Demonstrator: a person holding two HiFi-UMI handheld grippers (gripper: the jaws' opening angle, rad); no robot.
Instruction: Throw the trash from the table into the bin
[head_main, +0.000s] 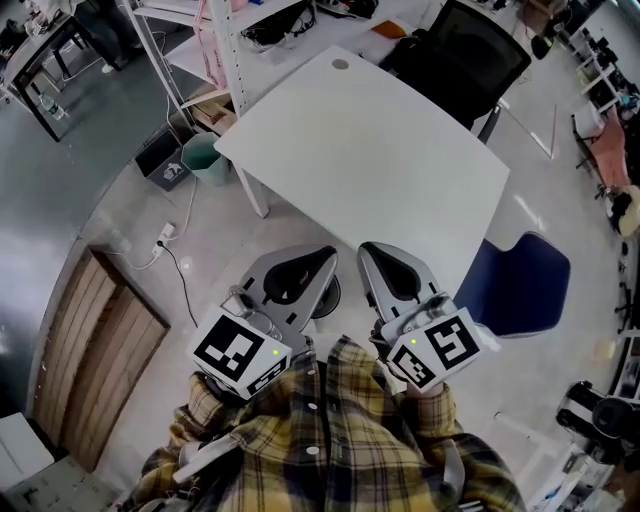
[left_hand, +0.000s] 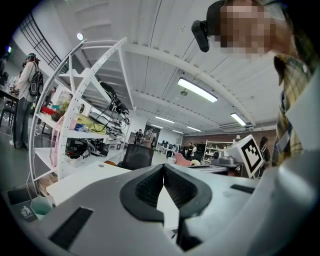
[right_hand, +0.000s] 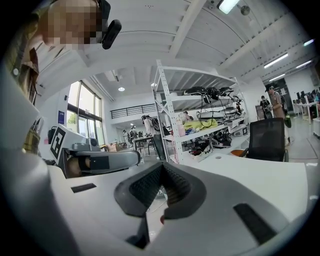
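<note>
A white table stands ahead of me, and only a small round grey cap shows on its top. A green bin stands on the floor by the table's left corner, next to a dark box. In the left gripper view the green bin shows low at the left. My left gripper and right gripper are side by side at the table's near edge. Both are shut with nothing between the jaws, as the left gripper and the right gripper show in their own views.
A black office chair is behind the table and a blue chair is at its right. A white shelf rack stands at the back left. A wooden panel and a cable with a power strip lie on the floor at the left.
</note>
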